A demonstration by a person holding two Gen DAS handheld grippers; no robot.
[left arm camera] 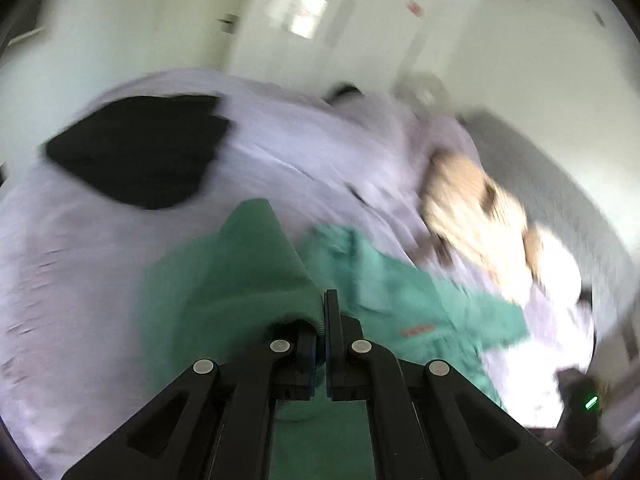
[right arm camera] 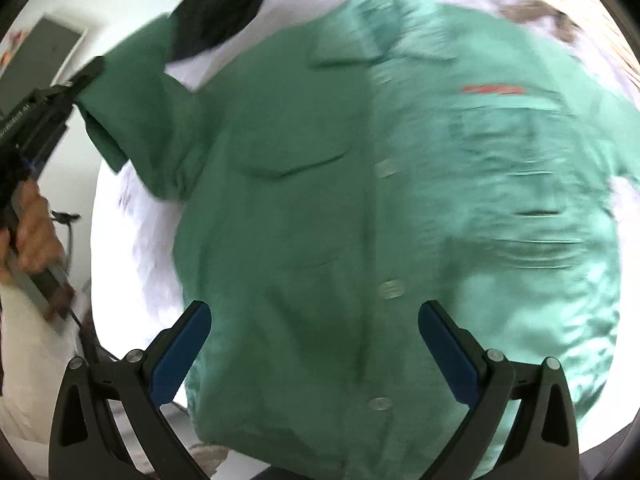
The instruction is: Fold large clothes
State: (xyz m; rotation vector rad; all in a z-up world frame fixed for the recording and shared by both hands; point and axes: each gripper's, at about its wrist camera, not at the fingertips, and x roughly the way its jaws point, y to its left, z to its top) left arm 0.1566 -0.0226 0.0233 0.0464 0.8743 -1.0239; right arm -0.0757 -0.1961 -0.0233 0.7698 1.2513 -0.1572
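Note:
A large green button-up shirt (right arm camera: pixel 340 208) with a red chest logo lies front-up on a pale lilac bed sheet (right arm camera: pixel 132 240). My left gripper (left arm camera: pixel 323 304) is shut on the cuff of the shirt's sleeve (left arm camera: pixel 256 272) and holds it lifted; it also shows at the left of the right wrist view (right arm camera: pixel 86 76), gripping the sleeve end. My right gripper (right arm camera: pixel 314 312) is open and empty, hovering above the shirt's lower front near the button placket. The rest of the shirt (left arm camera: pixel 420 300) lies to the right in the left wrist view.
A black garment (left arm camera: pixel 140 148) lies on the sheet (left arm camera: pixel 80 280) beyond the sleeve, also in the right wrist view (right arm camera: pixel 224 12). A tan patterned cloth (left arm camera: pixel 476 208) lies at the right of the bed. White walls and a door stand behind. Frames are motion-blurred.

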